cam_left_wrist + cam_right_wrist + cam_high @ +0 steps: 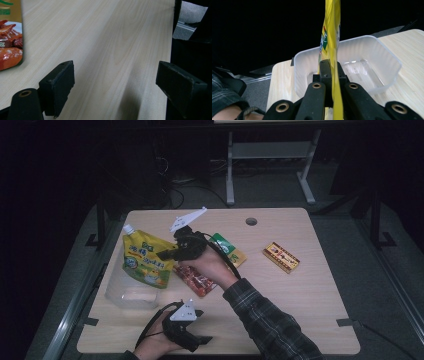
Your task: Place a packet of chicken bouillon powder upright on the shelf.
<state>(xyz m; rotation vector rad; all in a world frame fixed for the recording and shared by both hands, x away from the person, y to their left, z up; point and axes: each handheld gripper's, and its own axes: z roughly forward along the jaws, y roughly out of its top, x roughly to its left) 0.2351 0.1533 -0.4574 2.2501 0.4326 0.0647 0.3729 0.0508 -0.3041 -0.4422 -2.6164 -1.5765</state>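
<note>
Yellow spouted pouch (144, 261), one in number, hangs clamped edge-on between the pads of the right gripper (167, 254), above the near rim of a single clear plastic tub (117, 290) at the table's left side. One wooden table (310, 290) carries three further packets: a red snack packet (196, 279) partly under the right hand (210, 266), a green-and-gold packet (231, 251) just behind that hand, and a flat red-and-gold box (281, 257) lying well apart to the right. Two grippers are counted, each topped by a grey three-cornered plate.

The high view gives the whole layout and the pouch's printed front. The right gripper view adds the tub's (372, 53) ribbed inner walls and bare floor, with the pouch (331, 37) seen as a thin vertical strip rising between the closed pads; a plaid sleeve (224, 92) sits at its lower left. The left gripper view adds bare table grain (117, 50) and one corner of the red snack packet (10, 47).

The left gripper (192, 337), resting at the near table edge, stands with its jaws wide apart and nothing between them. The right gripper's jaws are pressed together on the pouch.
</note>
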